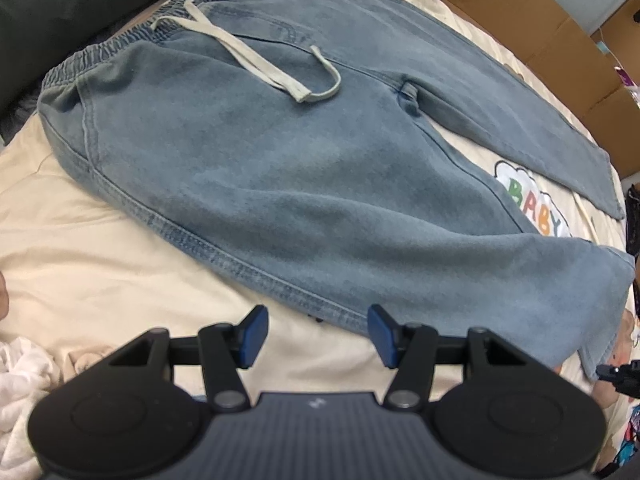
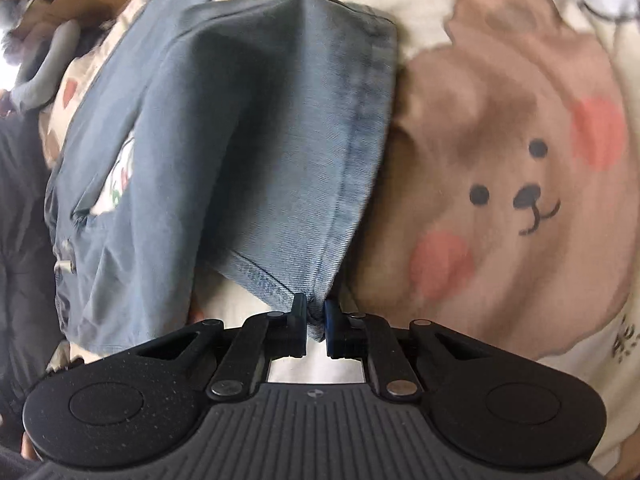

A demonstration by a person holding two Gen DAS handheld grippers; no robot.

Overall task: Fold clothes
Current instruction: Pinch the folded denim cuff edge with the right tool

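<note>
A pair of light blue denim trousers (image 1: 248, 160) lies spread flat on a cream bedsheet (image 1: 80, 248) printed with cartoon bears, the elastic waistband toward 11 o'clock in the left wrist view and the two legs running off toward 3 and 4 o'clock. A pale drawstring (image 1: 256, 64) loops across the upper front of the trousers. The left gripper (image 1: 318, 334) hangs at 6 o'clock of that view with its blue pads apart and nothing between them; the stitched side seam of the nearer leg passes just beyond its fingertips, at 12 o'clock from the claw, not touching the pads. In the right wrist view the right gripper (image 2: 316, 320) has its jaws pinched together on the hem corner of the trouser leg (image 2: 280, 152); the denim rises from the pads toward 12 o'clock in a lifted, tented fold. A brown bear print (image 2: 516, 168) on the sheet sits at 2 o'clock from that claw.
</note>
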